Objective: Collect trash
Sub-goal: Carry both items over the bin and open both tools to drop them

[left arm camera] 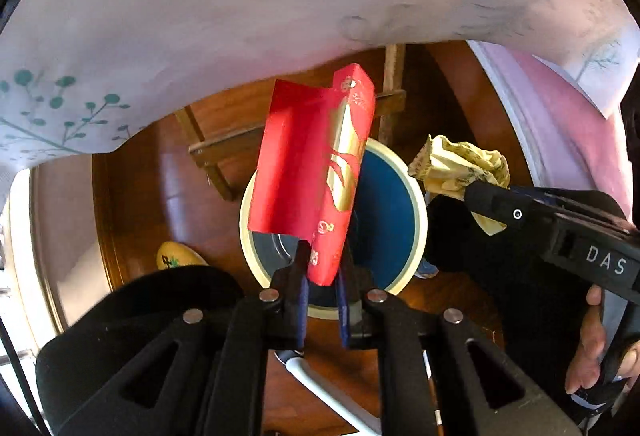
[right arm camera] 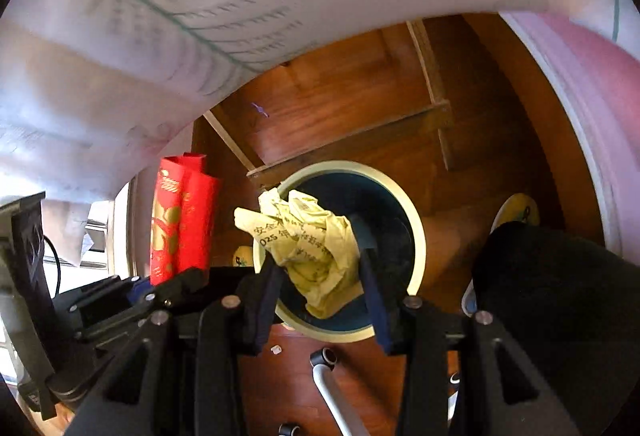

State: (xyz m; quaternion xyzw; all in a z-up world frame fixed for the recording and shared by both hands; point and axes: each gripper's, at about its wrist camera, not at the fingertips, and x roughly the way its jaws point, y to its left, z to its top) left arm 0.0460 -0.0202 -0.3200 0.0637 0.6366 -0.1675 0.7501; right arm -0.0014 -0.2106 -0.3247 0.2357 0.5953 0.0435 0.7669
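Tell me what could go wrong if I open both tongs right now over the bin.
1. The red envelope is pinched only at its bottom edge by the left tongs and stands broad and light; it may flutter past the bin rim onto the wooden floor.
2. The crumpled yellow paper in the right tongs hangs near the bin's left rim, so it could catch the edge and tumble outside.

You hold a curled red envelope point(left arm camera: 316, 172) with gold print upright, left of a crumpled yellow printed paper point(right arm camera: 308, 248); both hang over the round, cream-rimmed, dark trash bin point(right arm camera: 414, 220) below.
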